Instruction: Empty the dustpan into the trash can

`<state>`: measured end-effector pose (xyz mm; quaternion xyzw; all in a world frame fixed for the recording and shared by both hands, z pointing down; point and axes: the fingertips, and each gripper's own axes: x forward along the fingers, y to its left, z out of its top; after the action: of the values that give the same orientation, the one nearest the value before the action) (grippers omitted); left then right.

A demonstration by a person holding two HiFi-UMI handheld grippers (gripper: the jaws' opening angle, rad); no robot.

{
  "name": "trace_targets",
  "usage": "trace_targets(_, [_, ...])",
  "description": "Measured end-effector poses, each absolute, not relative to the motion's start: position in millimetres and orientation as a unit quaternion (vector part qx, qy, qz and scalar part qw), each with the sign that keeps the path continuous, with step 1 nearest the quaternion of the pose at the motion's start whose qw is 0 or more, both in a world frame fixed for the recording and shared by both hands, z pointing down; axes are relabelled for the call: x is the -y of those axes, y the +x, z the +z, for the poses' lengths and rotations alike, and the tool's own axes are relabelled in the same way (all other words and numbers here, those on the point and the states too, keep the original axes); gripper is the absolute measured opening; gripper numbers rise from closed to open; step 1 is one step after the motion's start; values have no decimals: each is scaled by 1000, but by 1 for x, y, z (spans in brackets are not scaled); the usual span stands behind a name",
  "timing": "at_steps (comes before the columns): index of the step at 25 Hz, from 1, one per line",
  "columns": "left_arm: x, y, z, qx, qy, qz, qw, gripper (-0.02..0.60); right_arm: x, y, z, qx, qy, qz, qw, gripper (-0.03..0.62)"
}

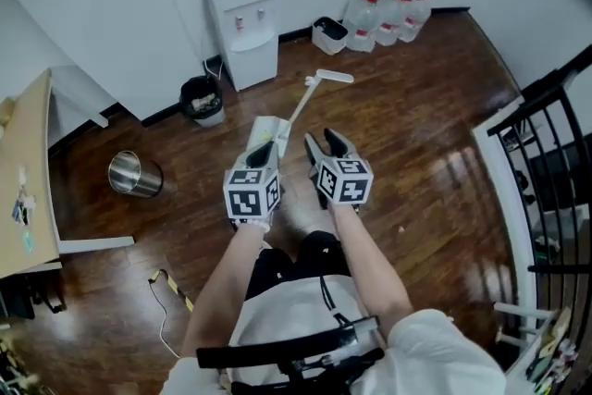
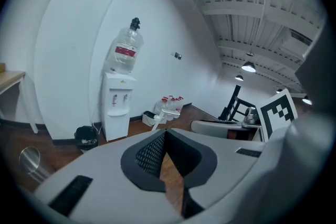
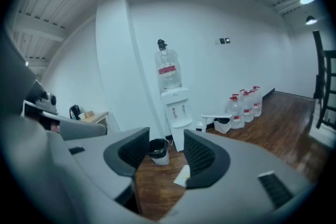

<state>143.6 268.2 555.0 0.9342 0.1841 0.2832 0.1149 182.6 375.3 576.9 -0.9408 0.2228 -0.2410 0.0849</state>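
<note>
A white long-handled dustpan [image 1: 270, 129] stands on the wood floor, its handle [image 1: 317, 83] leaning toward the far wall. My left gripper [image 1: 263, 151] hangs just over the pan's near edge with its jaws together and nothing between them [image 2: 166, 135]. Beside it, my right gripper [image 1: 328, 141] is open and empty. Between its pads, the right gripper view shows the dustpan [image 3: 182, 176] and a black trash can [image 3: 157, 150]. The trash can [image 1: 202, 99] stands by the wall, left of the dustpan, and also shows in the left gripper view [image 2: 86, 136].
A water dispenser [image 1: 242, 23] stands against the wall beside the trash can. Several water bottles [image 1: 388, 14] and a white bin [image 1: 330, 34] sit to its right. A metal bin [image 1: 134, 174] lies on the floor left, near a desk [image 1: 23, 180]. A black railing [image 1: 546, 162] runs at right.
</note>
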Motion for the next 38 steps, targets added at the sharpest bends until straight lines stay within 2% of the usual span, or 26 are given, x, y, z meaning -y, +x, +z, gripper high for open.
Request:
trace_targets(27, [-330, 355, 645, -296, 885, 348, 86, 0, -402, 389, 704, -52, -952, -261, 149, 236])
trace_targets(38, [-321, 385, 676, -292, 874, 378, 94, 0, -410, 435, 731, -29, -955, -247, 164, 235])
